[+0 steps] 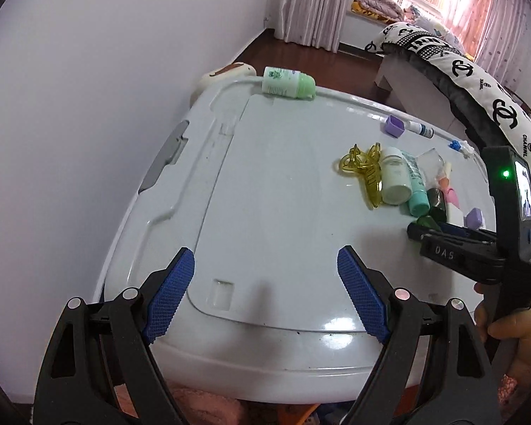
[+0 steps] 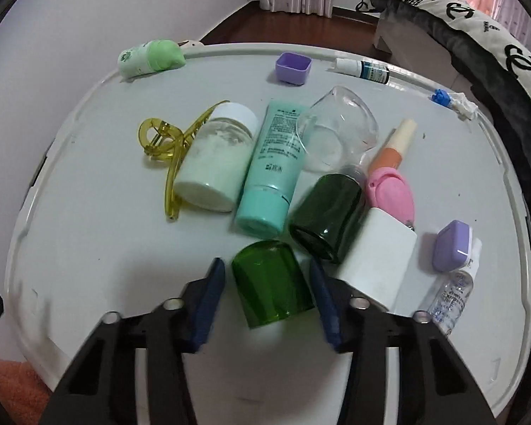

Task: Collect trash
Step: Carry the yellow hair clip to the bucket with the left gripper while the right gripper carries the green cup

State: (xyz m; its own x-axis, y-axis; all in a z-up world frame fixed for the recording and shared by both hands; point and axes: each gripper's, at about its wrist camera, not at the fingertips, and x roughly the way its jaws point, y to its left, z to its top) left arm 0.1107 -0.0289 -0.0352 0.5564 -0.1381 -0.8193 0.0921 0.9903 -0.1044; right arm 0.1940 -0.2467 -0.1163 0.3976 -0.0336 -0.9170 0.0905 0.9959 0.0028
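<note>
A pile of small toiletries lies on the white plastic bin lid. My right gripper points down over it with a translucent green cap between its fingers. The right pad is close to the cap, while a gap shows at the left pad, so it stands open. Just beyond the cap lie a dark green bottle, a teal tube, a white jar and a white box. My left gripper hangs wide open over bare lid, holding nothing.
A yellow hair claw, clear cup, pink item, purple cap, thin tube, light green bottle and purple-lidded vial also lie on the lid. A wall stands left, a bed right.
</note>
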